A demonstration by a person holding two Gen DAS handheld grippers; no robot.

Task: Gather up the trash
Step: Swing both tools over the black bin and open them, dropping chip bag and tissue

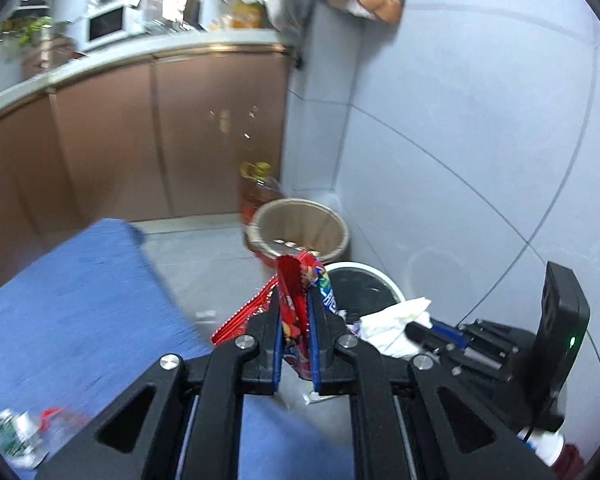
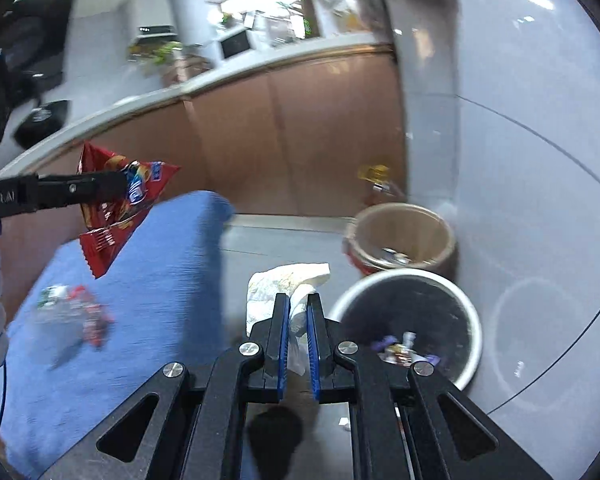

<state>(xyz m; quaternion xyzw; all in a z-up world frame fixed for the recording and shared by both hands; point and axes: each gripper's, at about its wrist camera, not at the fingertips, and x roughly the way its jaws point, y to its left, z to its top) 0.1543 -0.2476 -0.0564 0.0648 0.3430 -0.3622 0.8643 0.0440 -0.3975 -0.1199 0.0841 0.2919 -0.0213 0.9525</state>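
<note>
In the right wrist view, the left tongs (image 2: 130,184) at nine o'clock clamp a red snack bag (image 2: 116,216) above the blue cloth (image 2: 160,264). At six o'clock the right tongs (image 2: 298,300) pinch a crumpled white tissue (image 2: 278,282), nearly shut. The white-rimmed bin (image 2: 472,320) at four o'clock holds wrappers, the tan bin (image 2: 404,232) touching it at two o'clock.
</note>
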